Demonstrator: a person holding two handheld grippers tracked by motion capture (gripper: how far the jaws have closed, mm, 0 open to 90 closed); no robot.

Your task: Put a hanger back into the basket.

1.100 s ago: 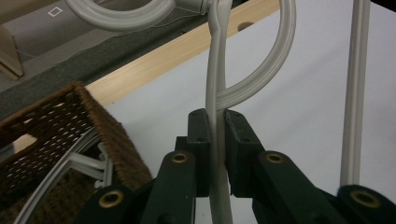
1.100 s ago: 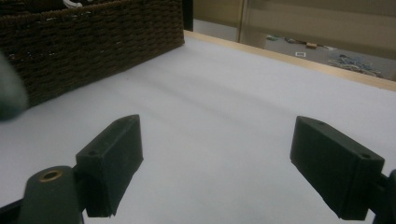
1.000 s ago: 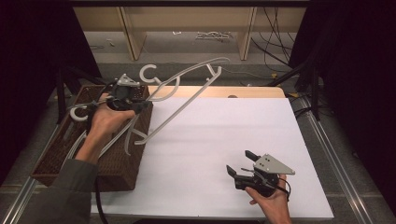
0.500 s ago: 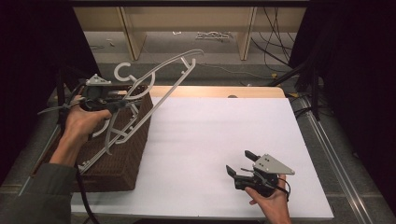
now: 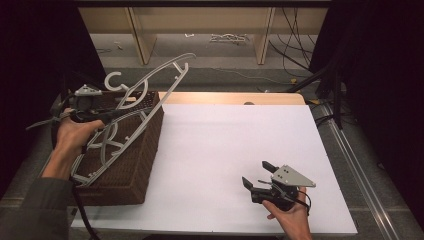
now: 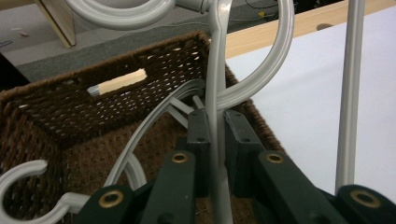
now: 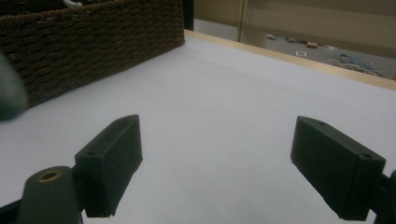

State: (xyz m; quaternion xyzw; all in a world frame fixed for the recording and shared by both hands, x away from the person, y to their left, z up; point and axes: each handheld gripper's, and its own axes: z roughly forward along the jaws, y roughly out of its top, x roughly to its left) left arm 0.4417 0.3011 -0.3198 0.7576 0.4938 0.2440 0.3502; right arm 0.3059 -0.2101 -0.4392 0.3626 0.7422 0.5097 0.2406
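Grey hangers (image 6: pixel 154 126) in wicker basket (image 5: pixel 135 165)

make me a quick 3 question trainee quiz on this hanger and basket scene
1. True or false: the left hand-held gripper is shut on a white hanger.
2. What stands on the left of the white table: A a wicker basket, B a metal tray, C a cardboard box?
3. Fill in: the right hand-held gripper has its jaws ____ with nothing between them.

Key:
1. True
2. A, the wicker basket
3. open
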